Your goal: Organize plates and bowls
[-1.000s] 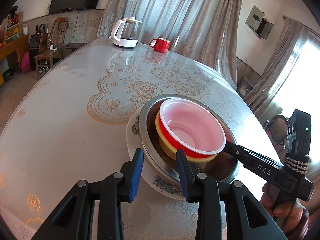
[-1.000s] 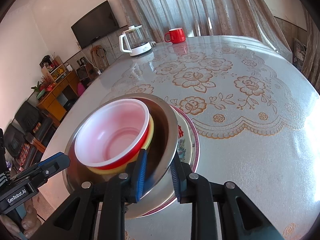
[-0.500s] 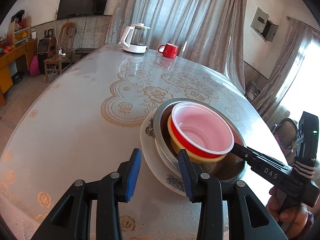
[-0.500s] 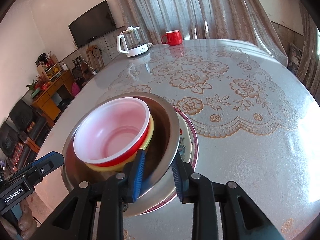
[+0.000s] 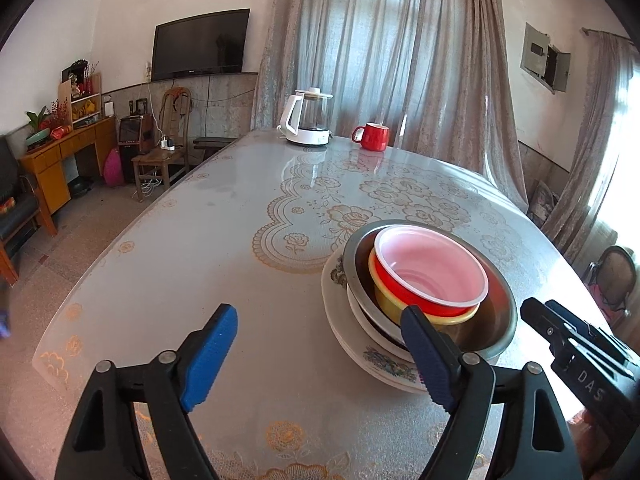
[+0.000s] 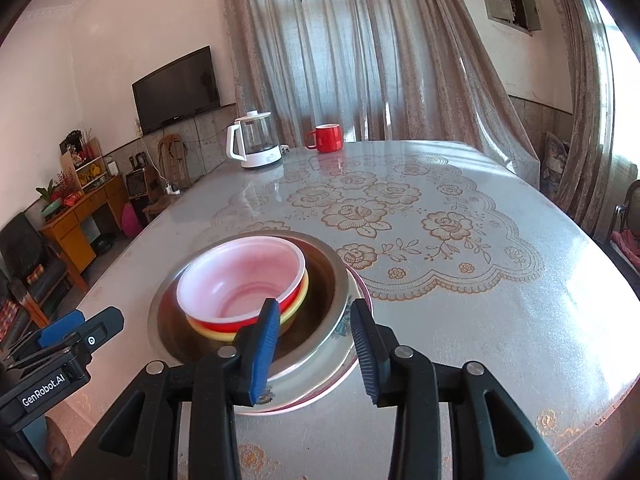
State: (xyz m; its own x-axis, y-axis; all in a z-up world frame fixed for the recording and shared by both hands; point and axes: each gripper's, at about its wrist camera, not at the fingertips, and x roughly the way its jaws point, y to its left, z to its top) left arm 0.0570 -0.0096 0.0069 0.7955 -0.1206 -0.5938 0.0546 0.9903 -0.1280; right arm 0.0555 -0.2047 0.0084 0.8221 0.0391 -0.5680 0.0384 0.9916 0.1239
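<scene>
One stack stands on the table: a floral plate at the bottom, a steel bowl on it, then a yellow bowl and a red bowl with a pale pink inside. My left gripper is in front of the stack, its jaws opening wide with only table between them. My right gripper straddles the steel bowl's near rim, one finger inside and one outside. Its jaws are opening and the pads stand off the rim. Each gripper shows in the other's view: right gripper, left gripper.
A white kettle and a red mug stand at the table's far end. The lace-patterned table top stretches right of the stack. A chair is beyond the table's right edge, and furniture lines the left wall.
Both grippers' jaws have widened, the left by far the most. Both have drawn back a little from the stack, and the right's pads have come off the steel bowl's rim.
</scene>
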